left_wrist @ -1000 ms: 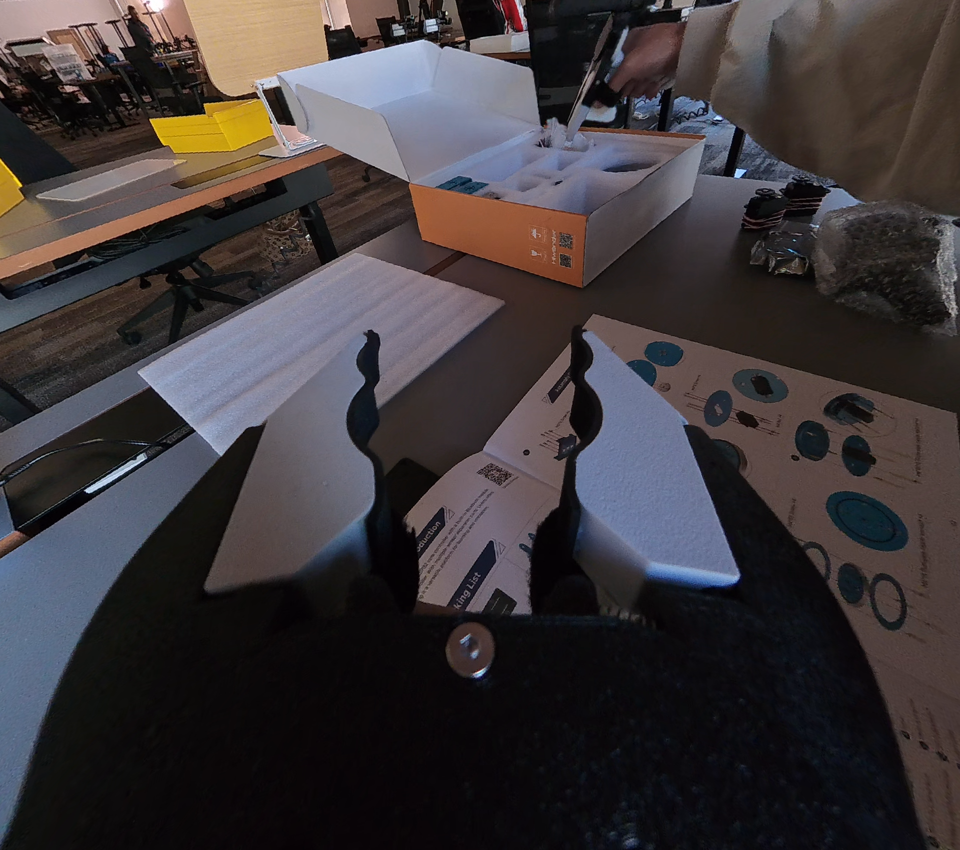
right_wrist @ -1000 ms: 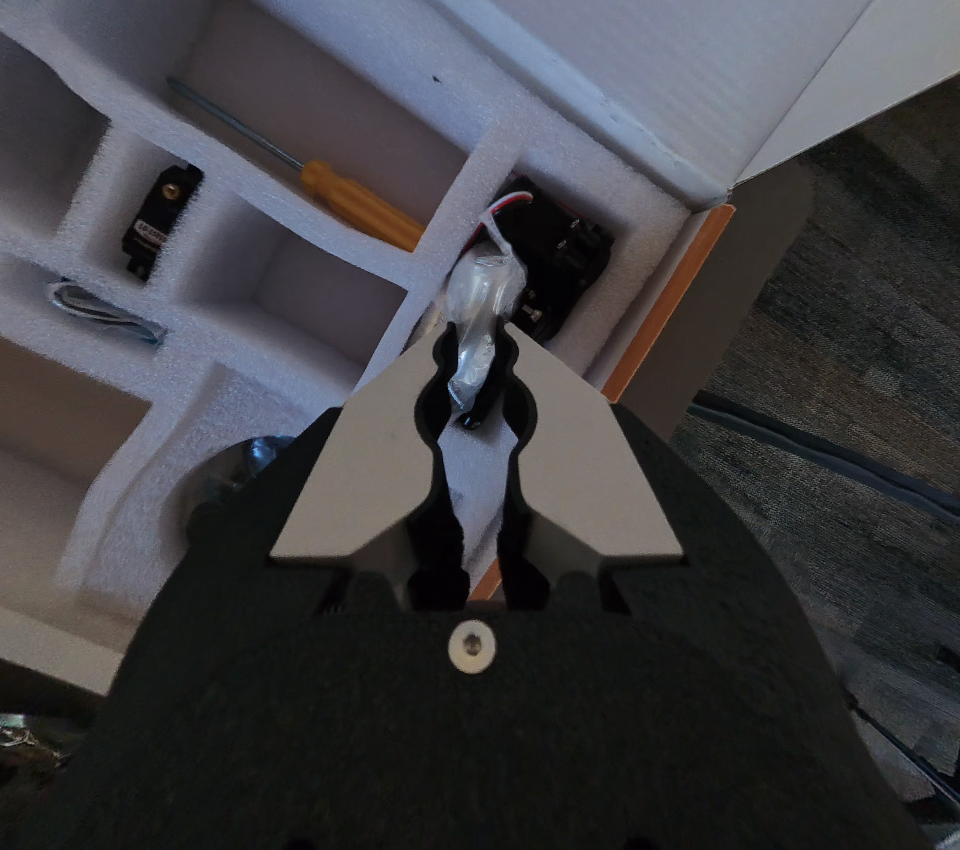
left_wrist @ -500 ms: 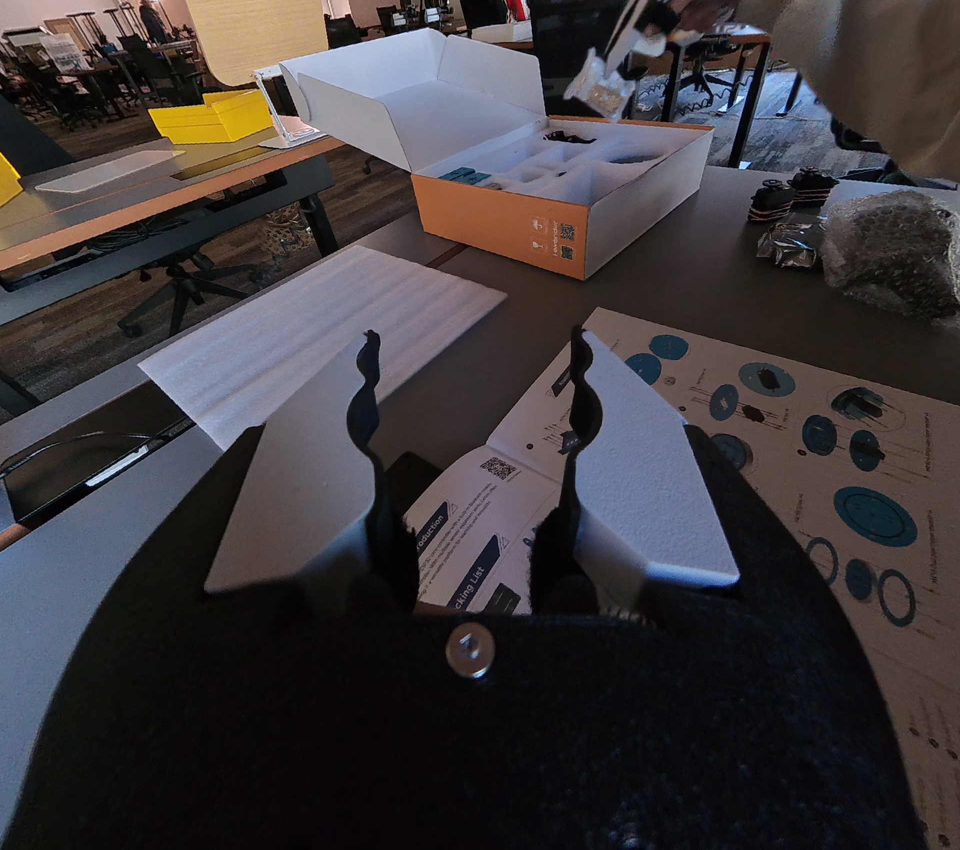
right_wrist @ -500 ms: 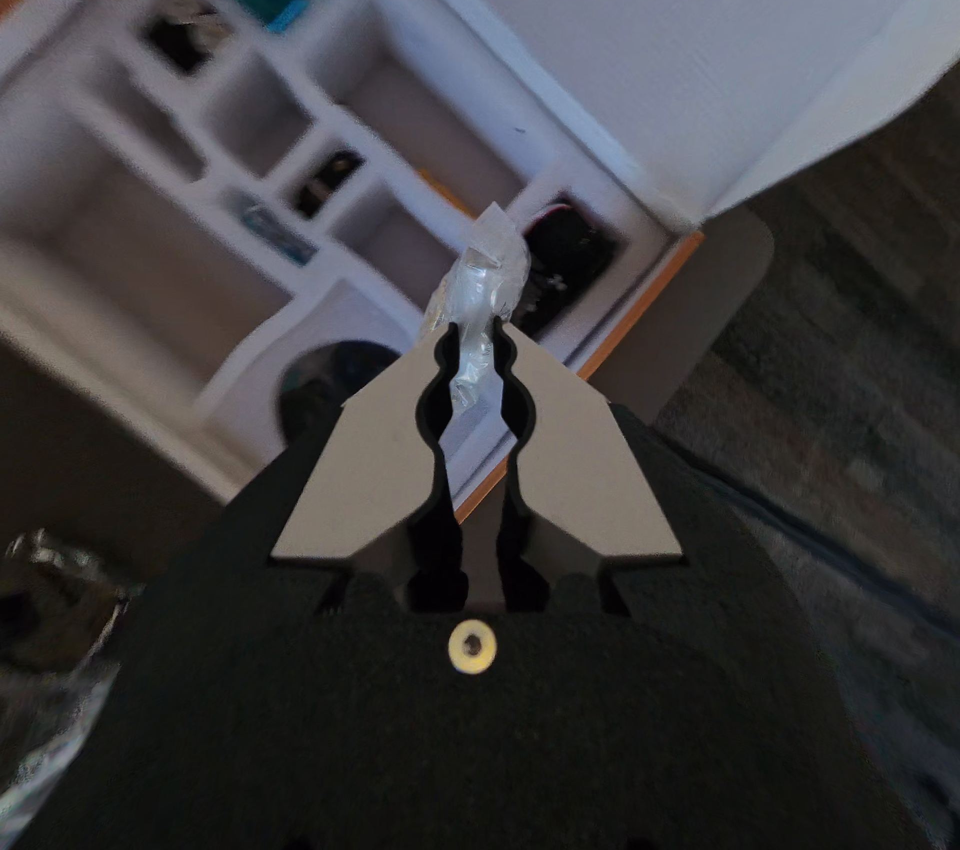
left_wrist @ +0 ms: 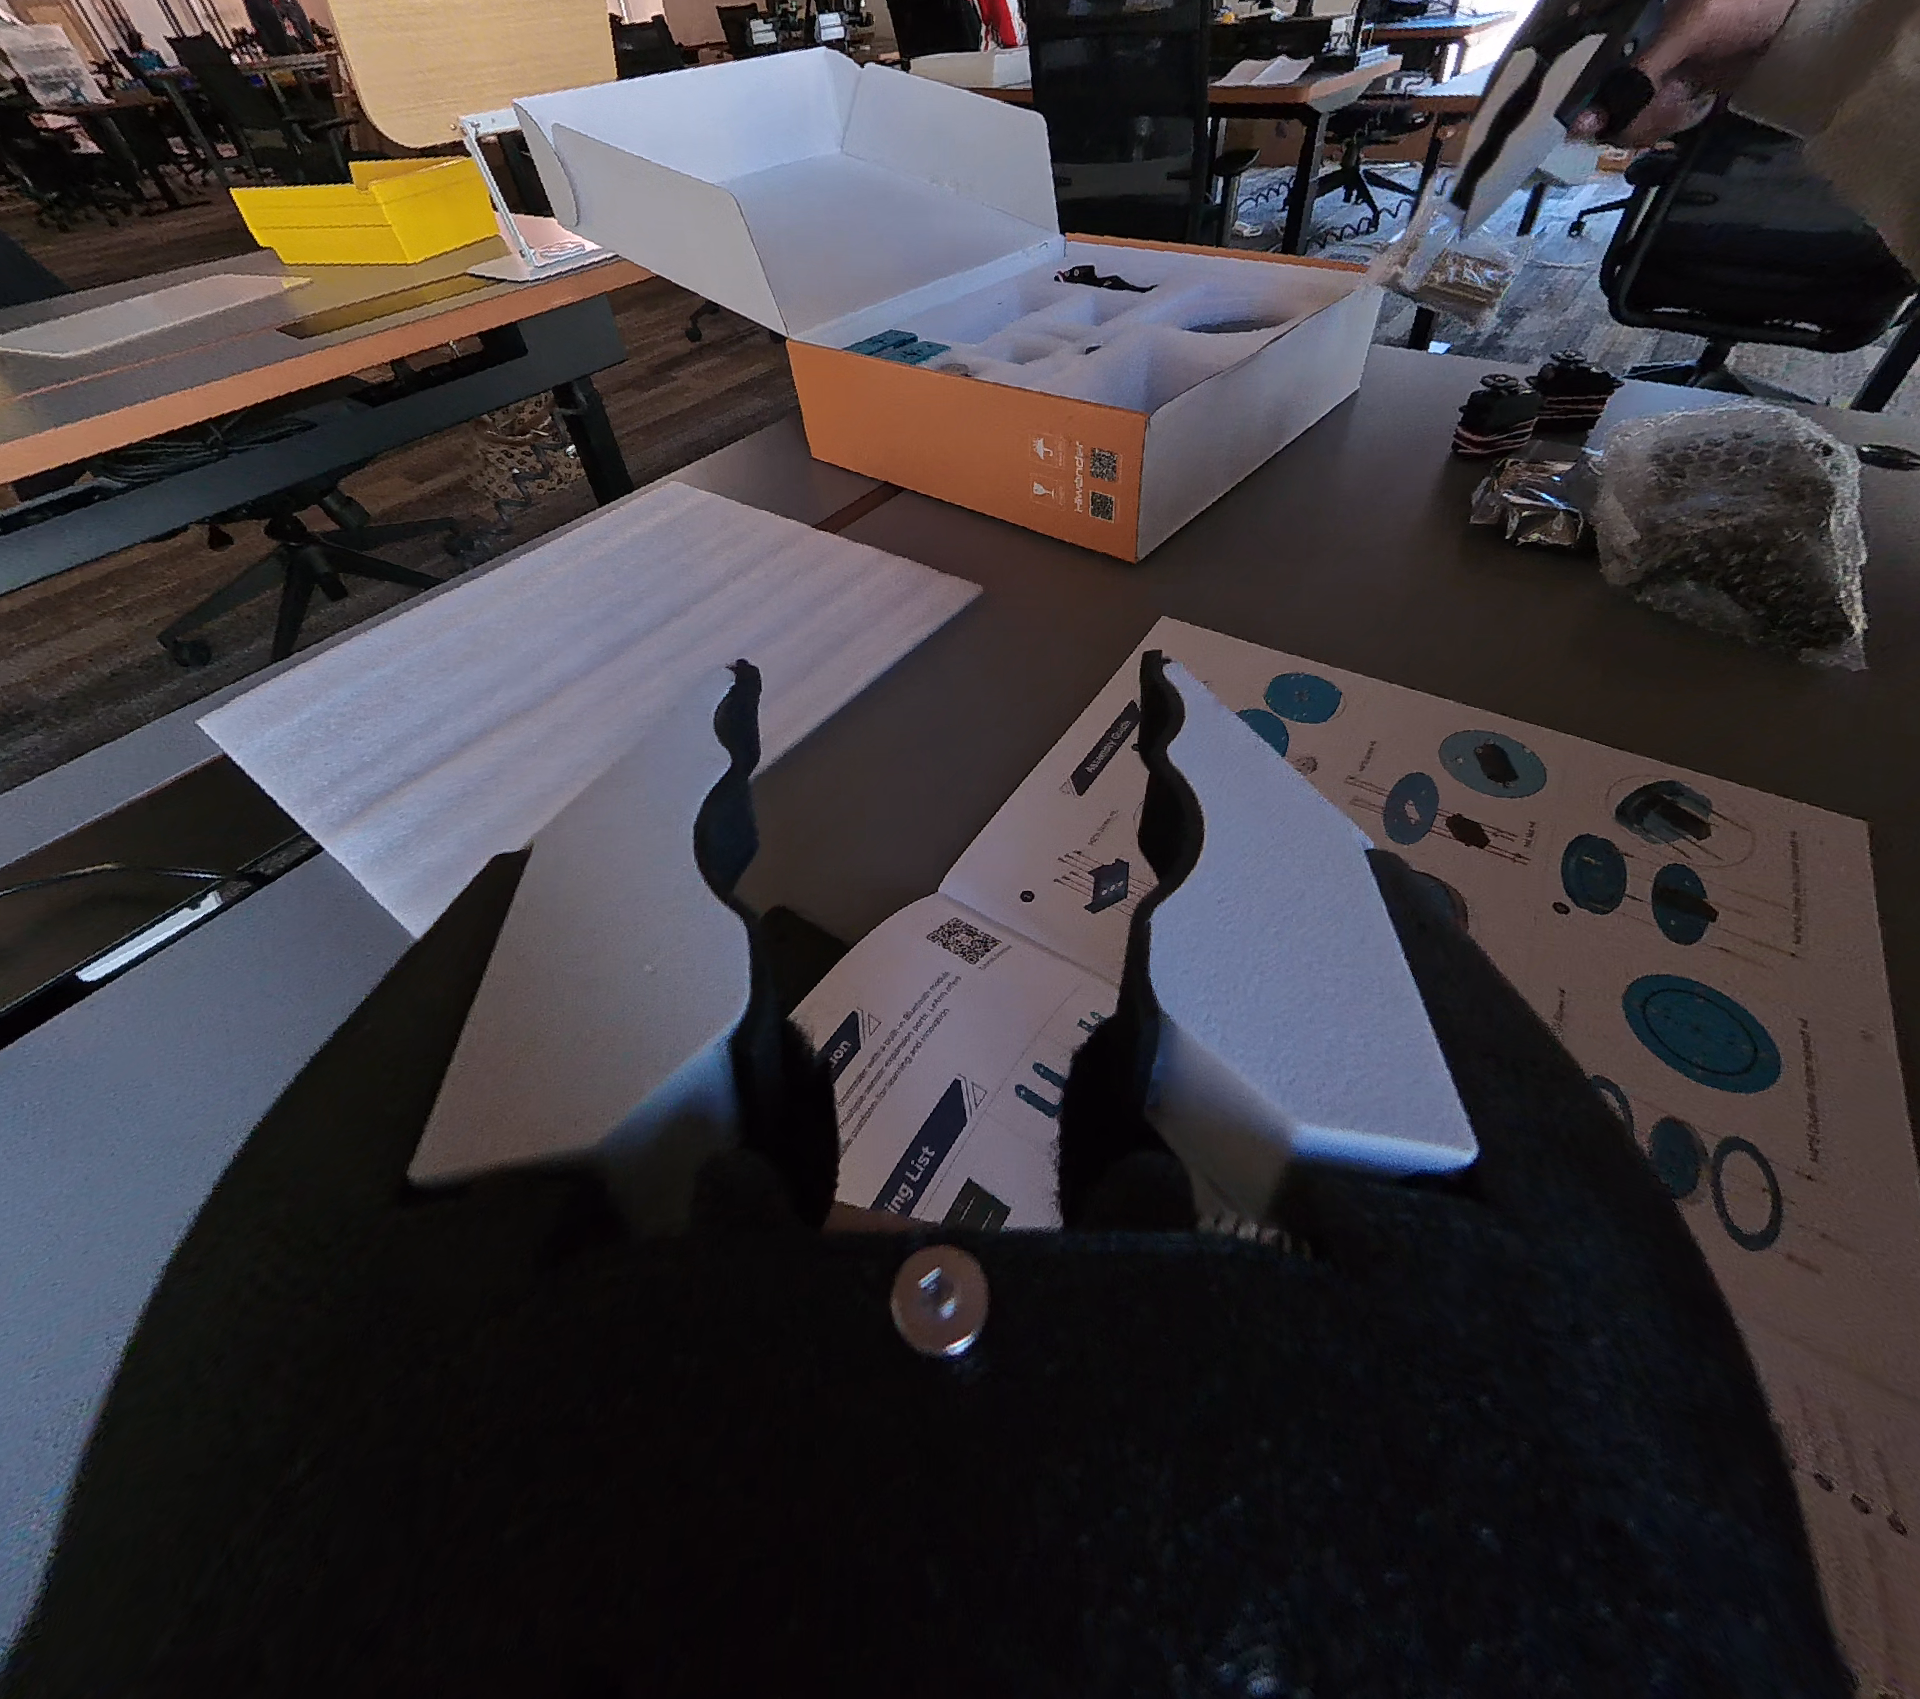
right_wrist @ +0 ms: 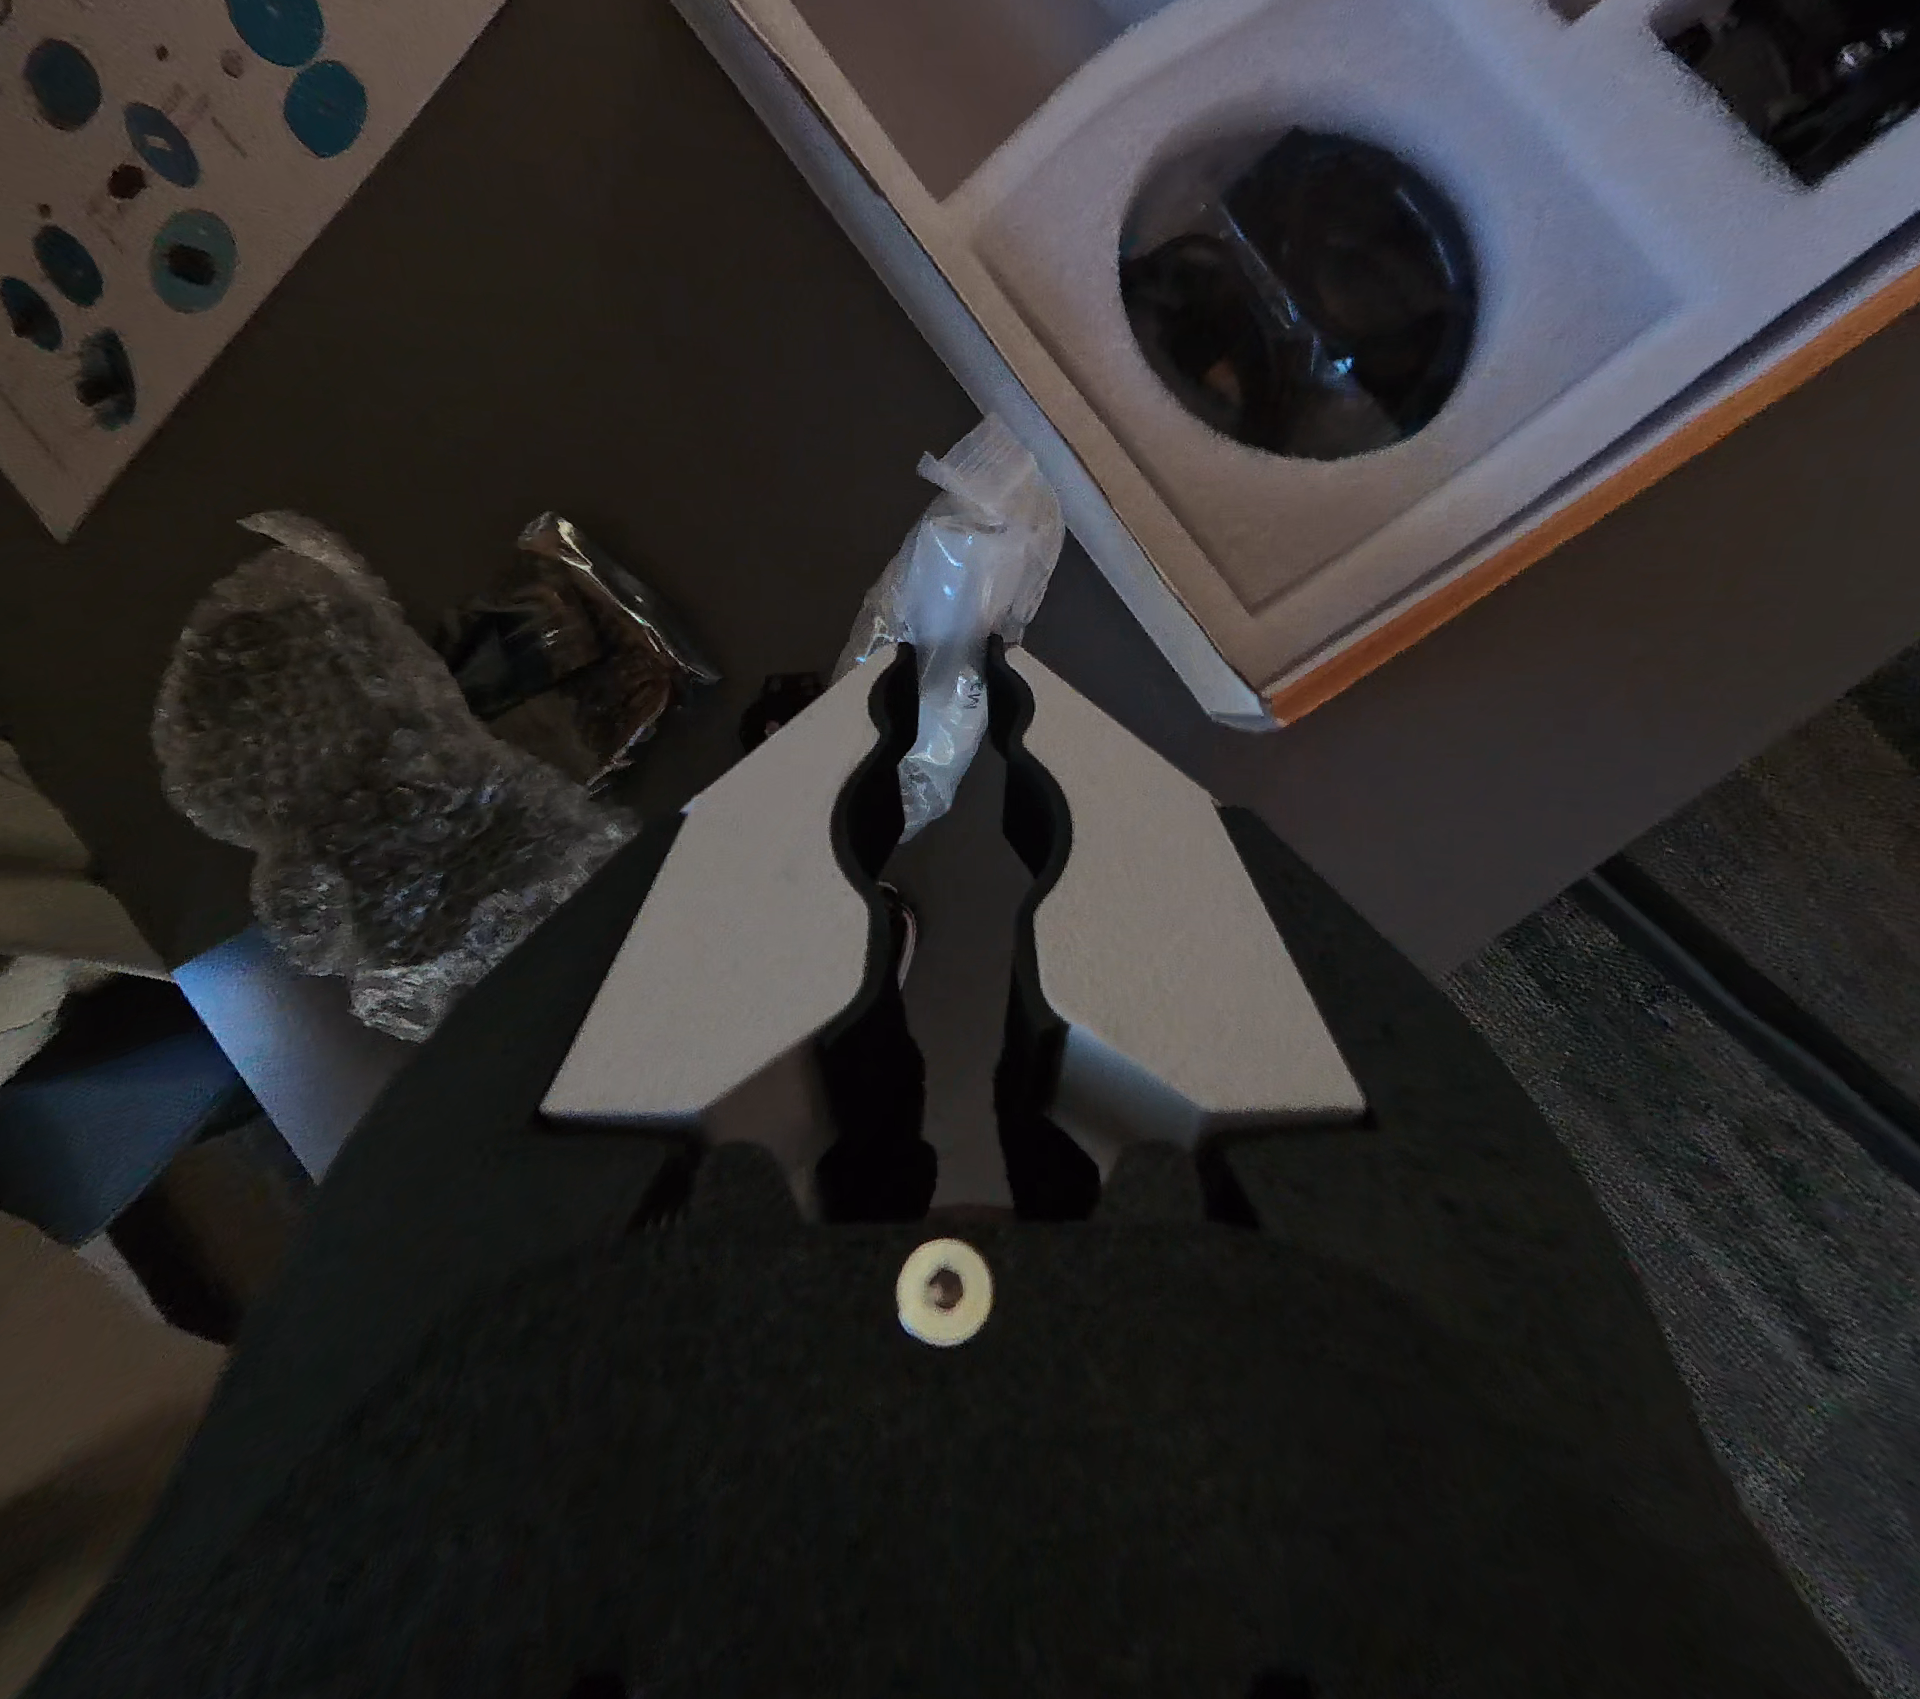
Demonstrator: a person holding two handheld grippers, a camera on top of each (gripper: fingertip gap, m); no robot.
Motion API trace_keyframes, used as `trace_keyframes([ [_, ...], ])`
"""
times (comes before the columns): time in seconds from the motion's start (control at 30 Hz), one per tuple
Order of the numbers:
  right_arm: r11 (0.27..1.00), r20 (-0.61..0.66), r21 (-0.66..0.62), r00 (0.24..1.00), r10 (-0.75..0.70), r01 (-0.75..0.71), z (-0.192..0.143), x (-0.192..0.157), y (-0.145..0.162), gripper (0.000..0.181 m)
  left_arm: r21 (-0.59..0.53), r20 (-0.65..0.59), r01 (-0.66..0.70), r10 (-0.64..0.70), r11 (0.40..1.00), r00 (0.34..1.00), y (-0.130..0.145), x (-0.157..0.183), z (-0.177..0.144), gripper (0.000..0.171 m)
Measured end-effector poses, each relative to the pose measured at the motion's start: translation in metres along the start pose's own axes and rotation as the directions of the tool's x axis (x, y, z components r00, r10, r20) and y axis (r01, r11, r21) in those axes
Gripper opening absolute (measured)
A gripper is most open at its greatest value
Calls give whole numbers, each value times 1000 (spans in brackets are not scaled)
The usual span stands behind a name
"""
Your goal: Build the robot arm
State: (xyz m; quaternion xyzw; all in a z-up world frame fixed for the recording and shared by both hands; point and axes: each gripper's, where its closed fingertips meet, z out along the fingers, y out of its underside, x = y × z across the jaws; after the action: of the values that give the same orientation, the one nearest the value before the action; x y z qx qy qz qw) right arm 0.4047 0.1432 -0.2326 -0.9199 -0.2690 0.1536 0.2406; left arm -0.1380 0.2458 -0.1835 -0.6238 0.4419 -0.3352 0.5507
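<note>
Meanwhile the right gripper (right_wrist: 951, 657), raised just off the corner of the open orange box (right_wrist: 1558, 527), pinches a small clear plastic bag (right_wrist: 961, 579) by its neck so it dangles free, while the left gripper (left_wrist: 940, 683) waits spread and empty nearer than the box, over the printed sheet (left_wrist: 1558, 870).

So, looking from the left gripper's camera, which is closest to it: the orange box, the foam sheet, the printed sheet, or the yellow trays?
From the left gripper:
1. Printed sheet, directly beneath the fingers and spreading right.
2. White foam sheet, just ahead on the left.
3. Open orange box, farther ahead across the table.
4. Yellow trays, far left on another table.
</note>
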Motion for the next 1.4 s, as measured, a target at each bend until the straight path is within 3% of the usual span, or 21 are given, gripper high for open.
trace_keyframes([
  [0.27, 967, -180, -250, 979, -95, 48, 10, 22, 51, 12, -1, 1, 5, -5, 1000, 1000, 0, 0, 1, 72],
  [0.47, 817, -302, -557, 880, -368, 150, 24, 36, 83, 12, -1, 1, 12, -12, 1000, 1000, 1, -2, 1, 72],
  [0.67, 757, -341, -639, 832, -438, 136, 32, 36, 85, 12, -4, -7, 5, -5, 1000, 1000, 2, 2, 2, 72],
  [0.97, 851, -320, -521, 910, -265, 64, 54, 15, 83, 20, -2, -11, -6, 6, 1000, 1000, 0, 5, 1, 72],
  [1.13, 901, -270, -432, 949, -160, 29, 62, 8, 80, 15, 3, -11, -7, 7, 1000, 1000, -1, 6, 0, 72],
  [1.23, 921, -215, -389, 973, -90, -1, 59, 3, 76, 26, 5, -11, -8, 8, 1000, 1000, -2, 6, 0, 72],
  [1.3, 943, -223, -333, 971, -88, 8, 48, 7, 57, 28, 4, -8, -7, 7, 1000, 1000, -1, 5, 0, 72],
  [1.4, 995, -315, -83, 946, -76, 52, 23, 28, -16, 26, -1, -7, -6, 6, 1000, 1000, 0, 4, 1, 72],
])
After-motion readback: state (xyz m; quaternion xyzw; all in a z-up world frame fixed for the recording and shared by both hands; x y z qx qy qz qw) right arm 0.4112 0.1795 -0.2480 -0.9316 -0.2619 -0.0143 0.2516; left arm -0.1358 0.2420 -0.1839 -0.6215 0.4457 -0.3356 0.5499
